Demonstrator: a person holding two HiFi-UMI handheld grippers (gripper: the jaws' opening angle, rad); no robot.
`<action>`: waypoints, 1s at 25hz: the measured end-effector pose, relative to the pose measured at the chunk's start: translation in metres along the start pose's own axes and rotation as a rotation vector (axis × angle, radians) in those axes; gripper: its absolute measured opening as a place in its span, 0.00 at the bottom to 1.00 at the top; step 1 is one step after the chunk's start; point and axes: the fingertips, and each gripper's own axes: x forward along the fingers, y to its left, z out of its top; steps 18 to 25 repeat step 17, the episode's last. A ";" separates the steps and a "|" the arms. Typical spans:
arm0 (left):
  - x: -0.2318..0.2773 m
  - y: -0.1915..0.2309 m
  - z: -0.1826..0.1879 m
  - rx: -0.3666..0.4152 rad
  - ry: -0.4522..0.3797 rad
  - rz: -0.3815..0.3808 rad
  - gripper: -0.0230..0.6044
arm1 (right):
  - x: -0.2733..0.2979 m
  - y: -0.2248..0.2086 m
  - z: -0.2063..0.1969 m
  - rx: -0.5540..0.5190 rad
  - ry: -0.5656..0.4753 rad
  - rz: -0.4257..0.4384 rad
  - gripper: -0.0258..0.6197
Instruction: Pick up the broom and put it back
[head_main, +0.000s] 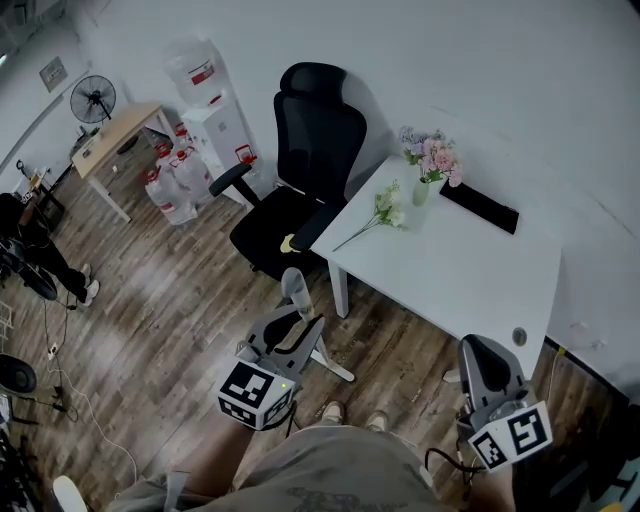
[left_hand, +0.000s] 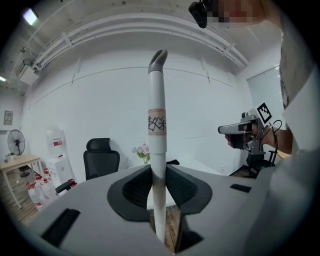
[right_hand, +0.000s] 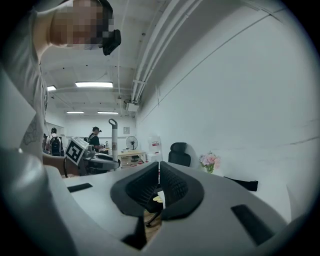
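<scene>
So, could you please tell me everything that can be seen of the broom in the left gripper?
Of the broom only the handle shows: a slim, round, pale pole, plastic or painted metal by its look. It has a grey hooked cap on top and a label band with dark print lower down. It stands upright. The dark fingers of the left gripper are shut on its lower part, and nothing else visibly touches it. The brush end is out of sight.

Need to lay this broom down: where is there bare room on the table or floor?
The white table is bare over its near half, between the flower stem and the round disc. Far edge crowded: flower vase, black pad. Open floor lies left of the office chair, before the water jugs.
</scene>
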 end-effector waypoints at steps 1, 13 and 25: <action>-0.002 0.002 0.001 -0.001 -0.001 0.002 0.19 | 0.001 0.001 0.000 -0.002 0.002 0.001 0.09; -0.007 0.007 0.001 0.013 0.008 0.016 0.19 | -0.001 -0.006 0.004 -0.026 0.000 -0.031 0.09; -0.010 0.006 0.002 0.016 0.007 0.012 0.19 | -0.001 -0.004 0.005 -0.028 0.003 -0.032 0.09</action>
